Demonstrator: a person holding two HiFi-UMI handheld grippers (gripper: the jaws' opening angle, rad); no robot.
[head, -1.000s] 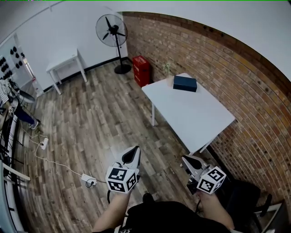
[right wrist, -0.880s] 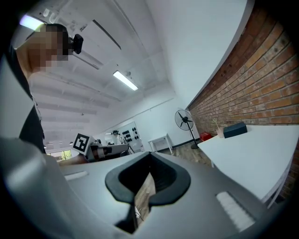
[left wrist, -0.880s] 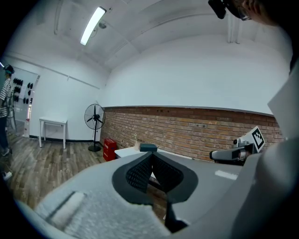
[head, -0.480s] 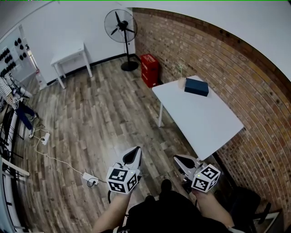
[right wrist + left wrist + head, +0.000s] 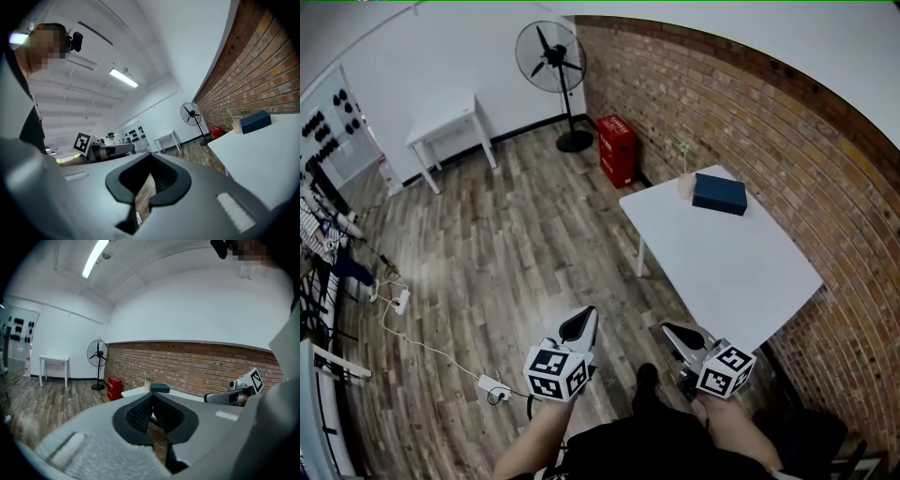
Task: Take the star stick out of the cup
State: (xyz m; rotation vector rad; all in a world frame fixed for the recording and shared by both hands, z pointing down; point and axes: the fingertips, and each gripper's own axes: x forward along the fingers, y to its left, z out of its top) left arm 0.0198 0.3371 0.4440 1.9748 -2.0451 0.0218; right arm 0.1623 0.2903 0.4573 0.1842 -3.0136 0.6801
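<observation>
Left gripper [image 5: 151, 395]: jaws pressed together at the tips, nothing between them. Right gripper [image 5: 150, 158]: same, jaws together, holding nothing. In the head view we hold both low in front of us over the wood floor [image 5: 487, 244]. The left gripper [image 5: 585, 317] and right gripper [image 5: 669, 330] sit side by side, not touching, tips aimed toward the white table [image 5: 741, 272]. Each carries 1 cube with black-and-white square markers; we can read no text on them.

Task items are well apart from both grippers. The cup [image 5: 685, 186] stands upright at the table's far corner, by the brick wall [image 5: 787, 141]. The star stick [image 5: 683, 155] stands up out of it. We see only 1 stick in the cup, and its star shape is too small to make out. Just beside the cup lies a dark blue box [image 5: 719, 193], contents not visible. The right gripper view shows the same trio: cup [image 5: 236, 125], star stick [image 5: 229, 114], dark blue box [image 5: 255, 122].

Beyond the table:
- red crate [image 5: 619, 150] on the floor by the wall, print unreadable
- pedestal fan [image 5: 551, 58]
- small white table [image 5: 445, 117]
- power strip [image 5: 495, 388] with its cable on the floor
</observation>
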